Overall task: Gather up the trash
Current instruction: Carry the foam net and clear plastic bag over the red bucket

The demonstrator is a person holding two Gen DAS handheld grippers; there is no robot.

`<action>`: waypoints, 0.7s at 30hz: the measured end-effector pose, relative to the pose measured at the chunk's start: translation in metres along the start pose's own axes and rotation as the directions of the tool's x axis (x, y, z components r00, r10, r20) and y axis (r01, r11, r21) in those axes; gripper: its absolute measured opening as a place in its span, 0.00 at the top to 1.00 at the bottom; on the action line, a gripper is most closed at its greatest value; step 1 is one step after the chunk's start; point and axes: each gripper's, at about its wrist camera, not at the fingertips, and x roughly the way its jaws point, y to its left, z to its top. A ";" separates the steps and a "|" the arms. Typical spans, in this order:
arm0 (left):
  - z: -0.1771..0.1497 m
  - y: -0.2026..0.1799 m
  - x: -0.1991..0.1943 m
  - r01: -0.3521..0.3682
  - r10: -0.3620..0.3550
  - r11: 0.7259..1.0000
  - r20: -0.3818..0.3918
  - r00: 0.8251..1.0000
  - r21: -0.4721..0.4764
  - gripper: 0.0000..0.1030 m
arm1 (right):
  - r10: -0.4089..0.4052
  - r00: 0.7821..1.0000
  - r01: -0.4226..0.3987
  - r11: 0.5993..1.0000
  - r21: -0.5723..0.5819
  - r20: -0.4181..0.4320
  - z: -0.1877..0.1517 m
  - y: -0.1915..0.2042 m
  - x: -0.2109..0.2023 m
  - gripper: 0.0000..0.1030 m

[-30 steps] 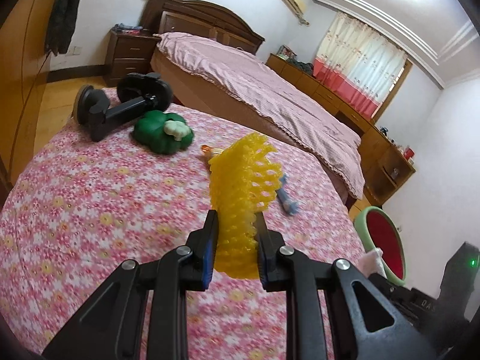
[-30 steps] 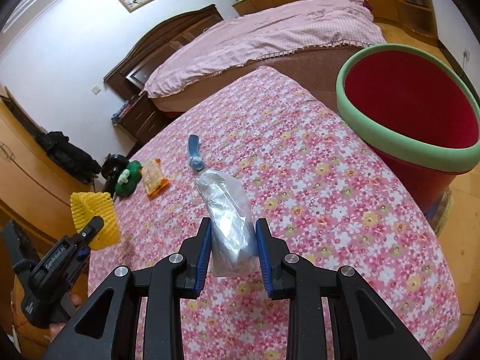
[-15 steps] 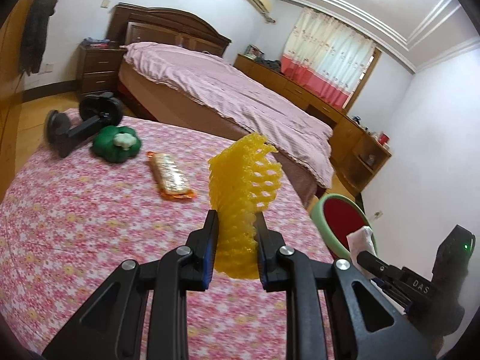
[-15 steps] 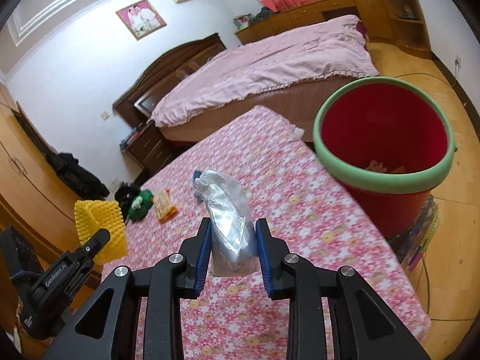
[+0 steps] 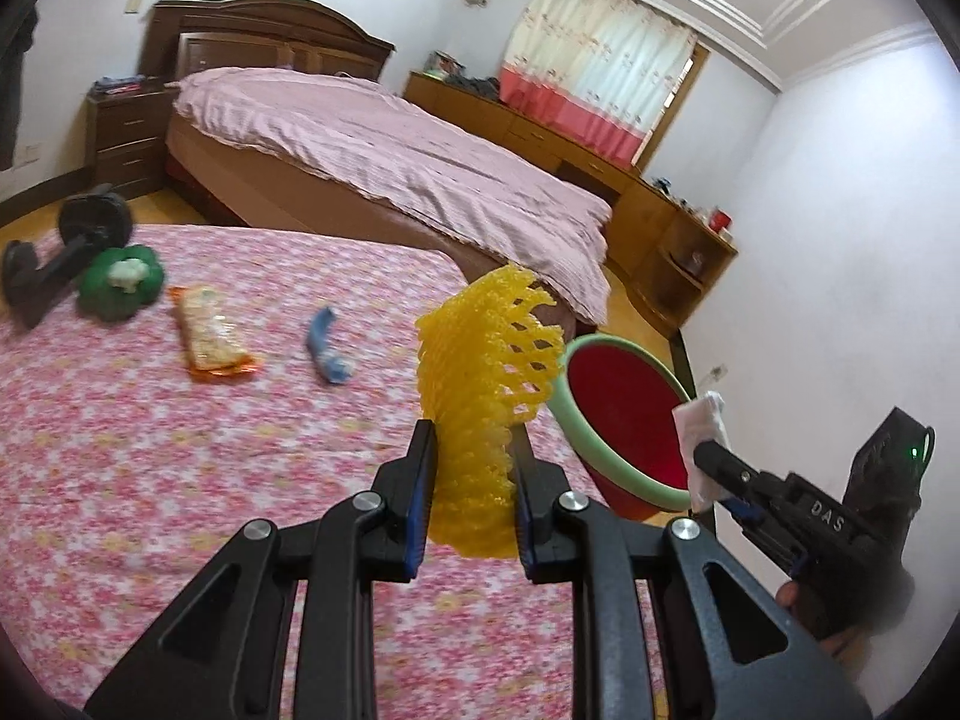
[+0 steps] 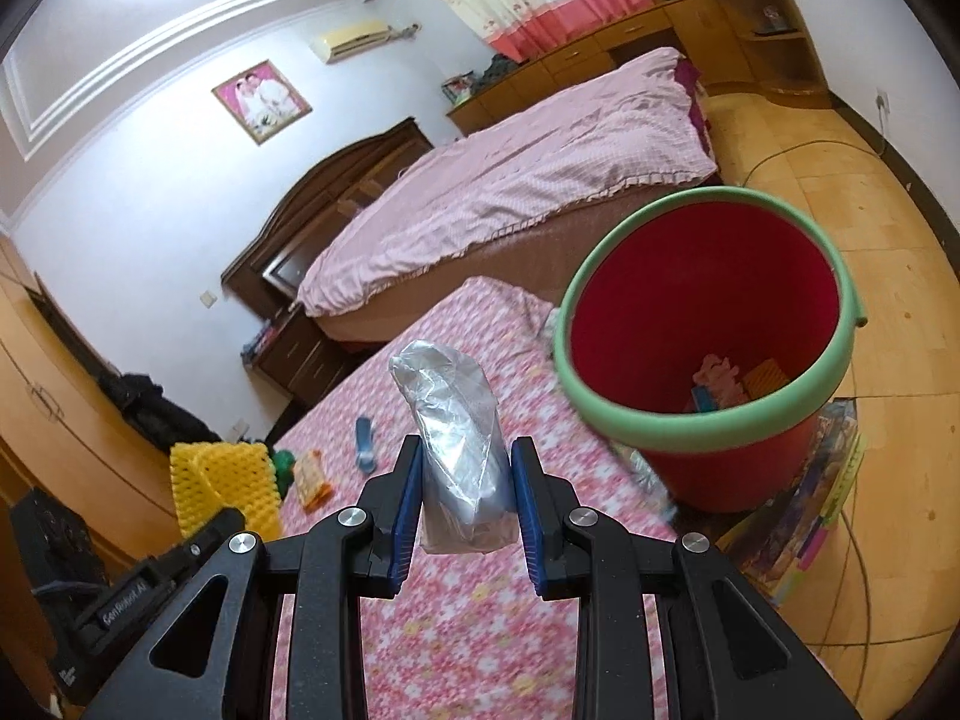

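Trash is in both of my grips right now: my left hand-held gripper is pinched on a yellow foam net, its blue pads pressing the mesh on both sides, and my right hand-held gripper is clamped on a crumpled clear plastic bag that stands up between the pads. Both pieces hang in the air above the flowered counter, off its surface. From the right wrist view the red bucket with its green rim sits just beyond the counter's edge on the floor, and I can make out a few scraps at its bottom, so I judge some collecting is already done. Neither piece is over the bucket's mouth yet; the bag looks nearer to it than the net. Left on the counter I see an orange snack wrapper and a small blue wrapper, lying apart from each other, which I take for the remaining trash. A green toy and a black dumbbell sit at the far end, touching or nearly so; I would guess they stay put. By my reckoning the job is roughly midway: two drops pending, two pickups after that.
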 end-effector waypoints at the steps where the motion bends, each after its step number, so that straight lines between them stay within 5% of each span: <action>1: 0.000 -0.005 0.005 0.005 -0.005 1.000 -0.006 1.000 0.009 0.78 | -0.002 1.000 0.002 1.000 0.002 0.003 0.003 -0.004 0.000 0.71; 13: 0.010 -0.070 0.088 0.086 -0.076 0.992 -0.115 0.990 0.093 0.78 | -0.058 0.998 0.056 0.997 0.060 0.017 0.040 -0.060 0.011 0.71; 21: 0.003 -0.108 0.147 0.159 -0.124 0.976 -0.218 0.968 0.149 0.78 | -0.126 0.991 0.124 0.990 0.072 0.034 0.051 -0.097 0.019 0.71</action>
